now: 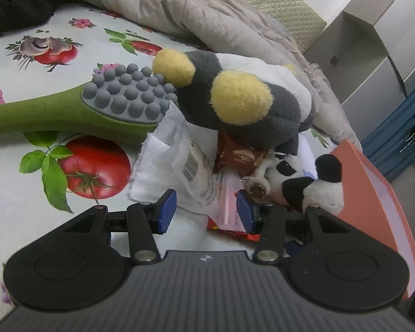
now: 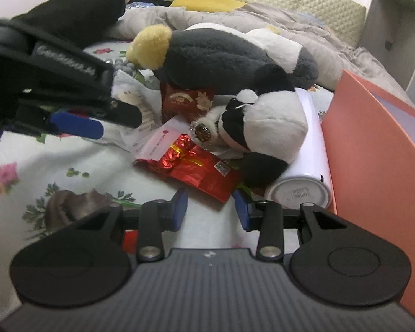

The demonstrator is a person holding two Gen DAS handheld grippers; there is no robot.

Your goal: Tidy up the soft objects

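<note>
A grey, white and yellow plush toy lies on the bed on top of a pile; it also shows in the right wrist view. A small panda plush with a keychain lies in front of it, also in the right wrist view, resting on a white cylinder. My left gripper is open and empty, over papers just left of the panda. It shows from the side in the right wrist view. My right gripper is open and empty, just before a red foil packet.
A green massager with grey nubs lies at left. White papers and brown snack packets lie under the toys. An open orange box stands at right. A crumpled grey blanket lies behind, on the tomato-print sheet.
</note>
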